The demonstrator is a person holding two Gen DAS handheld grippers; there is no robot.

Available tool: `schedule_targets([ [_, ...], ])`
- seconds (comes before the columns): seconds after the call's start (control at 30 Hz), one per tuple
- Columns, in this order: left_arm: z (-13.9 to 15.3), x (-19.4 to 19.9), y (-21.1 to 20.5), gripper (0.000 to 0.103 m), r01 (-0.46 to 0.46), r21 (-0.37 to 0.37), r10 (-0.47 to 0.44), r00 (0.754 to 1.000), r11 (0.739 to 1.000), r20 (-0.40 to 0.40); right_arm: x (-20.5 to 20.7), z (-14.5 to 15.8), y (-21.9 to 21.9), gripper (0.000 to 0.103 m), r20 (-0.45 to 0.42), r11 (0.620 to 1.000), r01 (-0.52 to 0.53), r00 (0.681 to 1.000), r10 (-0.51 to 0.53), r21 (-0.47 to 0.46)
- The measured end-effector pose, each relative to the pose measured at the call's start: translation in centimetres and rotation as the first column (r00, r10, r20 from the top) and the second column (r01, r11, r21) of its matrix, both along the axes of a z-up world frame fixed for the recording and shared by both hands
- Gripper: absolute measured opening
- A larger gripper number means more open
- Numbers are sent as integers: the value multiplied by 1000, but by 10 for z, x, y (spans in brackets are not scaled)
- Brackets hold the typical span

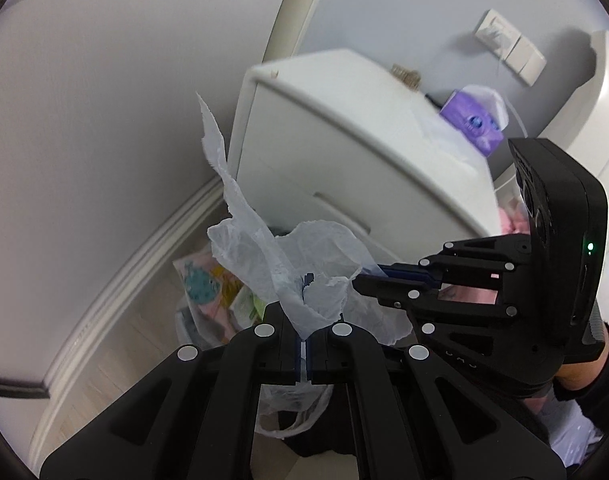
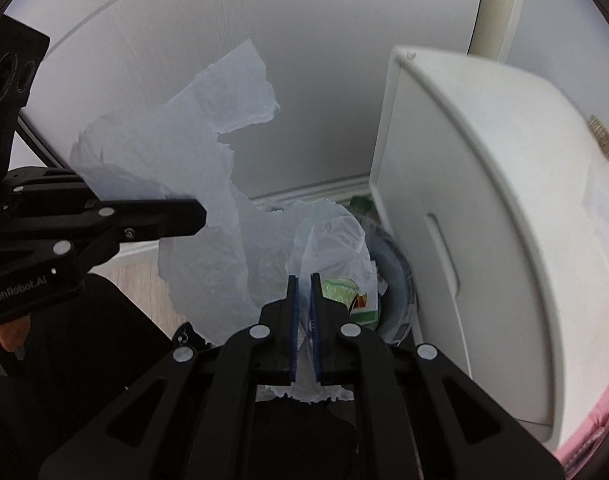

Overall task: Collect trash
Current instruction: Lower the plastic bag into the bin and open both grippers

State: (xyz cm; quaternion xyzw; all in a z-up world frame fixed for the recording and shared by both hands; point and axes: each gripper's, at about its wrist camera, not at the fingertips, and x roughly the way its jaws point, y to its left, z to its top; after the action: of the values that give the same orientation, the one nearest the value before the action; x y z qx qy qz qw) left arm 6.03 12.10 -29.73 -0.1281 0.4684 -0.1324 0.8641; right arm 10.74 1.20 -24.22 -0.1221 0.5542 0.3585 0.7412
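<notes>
A thin white plastic trash bag hangs between both grippers, its mouth edges pulled up. My left gripper is shut on one edge of the bag. My right gripper is shut on another edge of the bag. The right gripper reaches in from the right in the left wrist view; the left gripper reaches in from the left in the right wrist view. Colourful wrappers and packets lie inside the bag, also seen in the right wrist view.
A white nightstand with drawers stands just right of the bag, also in the right wrist view. A purple tissue pack lies on top. A white wall and baseboard are behind. Wood floor lies below.
</notes>
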Motion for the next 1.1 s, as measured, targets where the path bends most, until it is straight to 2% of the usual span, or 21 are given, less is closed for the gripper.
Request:
schedule_targets([
  [0.23, -44, 22, -2, 0, 8, -4, -8, 996, 1000, -93, 15, -43, 21, 8, -76, 995, -87, 994, 82, -56],
  [0.5, -92, 51, -12, 0, 42, -22, -46, 981, 999, -187, 39, -101, 29, 8, -189, 983, -169, 970, 153, -72],
  [0.63, -124, 62, -12, 0, 48, -36, -56, 966, 998, -254, 33, -120, 34, 8, -244, 981, -183, 956, 162, -66],
  [0.83, -171, 69, -8, 0, 46, -58, -63, 940, 997, -335, 34, -164, 40, 8, -326, 979, -197, 930, 167, -59],
  [1.1, -220, 81, -9, 0, 41, -74, -69, 908, 996, -413, 32, -196, 53, 8, -374, 978, -206, 910, 180, -29],
])
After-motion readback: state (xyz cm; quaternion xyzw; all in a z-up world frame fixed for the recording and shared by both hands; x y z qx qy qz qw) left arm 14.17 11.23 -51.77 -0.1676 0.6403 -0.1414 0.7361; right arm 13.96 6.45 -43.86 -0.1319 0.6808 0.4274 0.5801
